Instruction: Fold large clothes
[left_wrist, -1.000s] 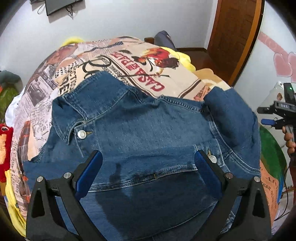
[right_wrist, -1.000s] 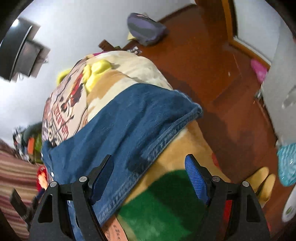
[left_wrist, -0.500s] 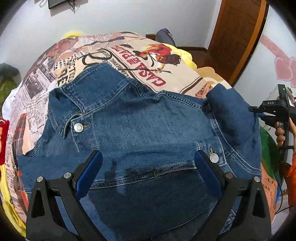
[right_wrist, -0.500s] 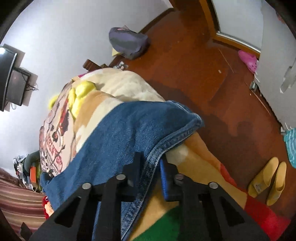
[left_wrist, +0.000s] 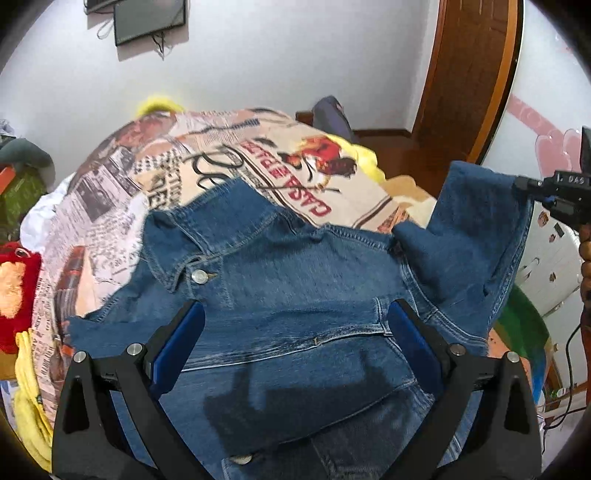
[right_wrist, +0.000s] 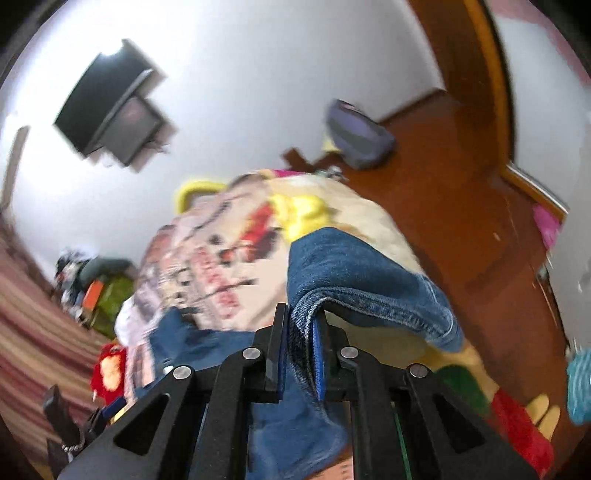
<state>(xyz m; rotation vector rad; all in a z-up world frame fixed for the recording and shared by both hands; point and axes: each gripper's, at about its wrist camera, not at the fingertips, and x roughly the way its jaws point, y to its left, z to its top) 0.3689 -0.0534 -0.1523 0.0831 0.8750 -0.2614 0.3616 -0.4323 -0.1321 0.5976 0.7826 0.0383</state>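
A blue denim jacket (left_wrist: 295, 295) lies spread on the bed, collar to the left, with metal buttons. My left gripper (left_wrist: 295, 332) is open and empty, hovering over the jacket's middle. My right gripper (right_wrist: 300, 332) is shut on the jacket's sleeve (right_wrist: 354, 280) at its cuff edge and holds it lifted off the bed. In the left wrist view the raised sleeve (left_wrist: 476, 229) stands up at the right, with the right gripper (left_wrist: 546, 192) at its top corner.
The bed wears a printed newspaper-and-rooster cover (left_wrist: 229, 166). A red plush toy (left_wrist: 14, 288) and clutter lie at the left. A brown wooden door (left_wrist: 469, 74), wood floor (right_wrist: 461, 192) and grey bag (right_wrist: 358, 136) are to the right. A screen (left_wrist: 147, 18) hangs on the wall.
My right gripper closed on the sleeve cuff and lifted it up from the bed edge. My left gripper stayed open over the jacket and tilted up slightly.
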